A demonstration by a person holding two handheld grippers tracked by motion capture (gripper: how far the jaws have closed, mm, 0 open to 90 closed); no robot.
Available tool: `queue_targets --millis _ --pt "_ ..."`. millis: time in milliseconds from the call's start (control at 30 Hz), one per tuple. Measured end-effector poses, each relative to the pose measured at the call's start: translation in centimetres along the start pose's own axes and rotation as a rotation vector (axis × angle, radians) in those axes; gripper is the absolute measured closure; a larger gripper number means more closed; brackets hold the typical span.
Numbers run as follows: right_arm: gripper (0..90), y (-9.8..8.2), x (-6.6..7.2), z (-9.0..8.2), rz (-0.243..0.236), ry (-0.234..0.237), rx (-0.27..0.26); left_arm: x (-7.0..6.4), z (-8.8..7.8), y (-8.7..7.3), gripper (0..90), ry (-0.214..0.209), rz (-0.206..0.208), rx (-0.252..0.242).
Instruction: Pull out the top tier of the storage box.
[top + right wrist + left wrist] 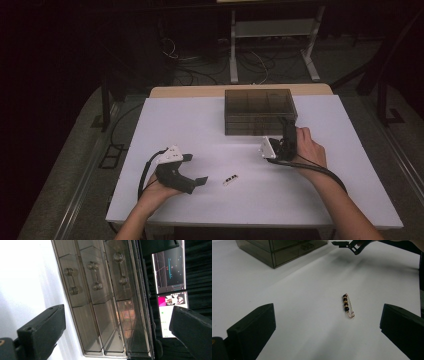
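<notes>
While both grippers rest low over the white table point(200, 120), a beaded safety pin point(230, 180) lies flat on it, well in front of the smoky translucent drawer box point(257, 111). Left gripper point(200, 169): jaws spread wide, empty, pointing toward the pin, which sits between and just beyond them in the left gripper view point(348, 305). Right gripper point(288, 126): turned on its side just before the box's front right corner, jaws wide apart, empty, facing three stacked drawers with knobbed handles point(93, 279).
</notes>
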State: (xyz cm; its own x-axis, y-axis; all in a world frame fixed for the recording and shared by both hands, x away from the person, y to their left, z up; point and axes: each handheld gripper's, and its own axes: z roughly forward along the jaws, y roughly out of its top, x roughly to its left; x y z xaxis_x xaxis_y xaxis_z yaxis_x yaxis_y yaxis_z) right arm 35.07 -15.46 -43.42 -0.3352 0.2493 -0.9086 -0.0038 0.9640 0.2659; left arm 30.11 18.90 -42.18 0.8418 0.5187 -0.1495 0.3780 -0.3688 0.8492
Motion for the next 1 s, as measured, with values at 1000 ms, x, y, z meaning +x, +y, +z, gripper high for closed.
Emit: queue_targets --millis 1000 --pt "0.1 0.56 0.36 -0.06 -0.043 -0.045 0.006 -0.03 -0.01 0.02 0.0 0.000 -0.001 -0.002"
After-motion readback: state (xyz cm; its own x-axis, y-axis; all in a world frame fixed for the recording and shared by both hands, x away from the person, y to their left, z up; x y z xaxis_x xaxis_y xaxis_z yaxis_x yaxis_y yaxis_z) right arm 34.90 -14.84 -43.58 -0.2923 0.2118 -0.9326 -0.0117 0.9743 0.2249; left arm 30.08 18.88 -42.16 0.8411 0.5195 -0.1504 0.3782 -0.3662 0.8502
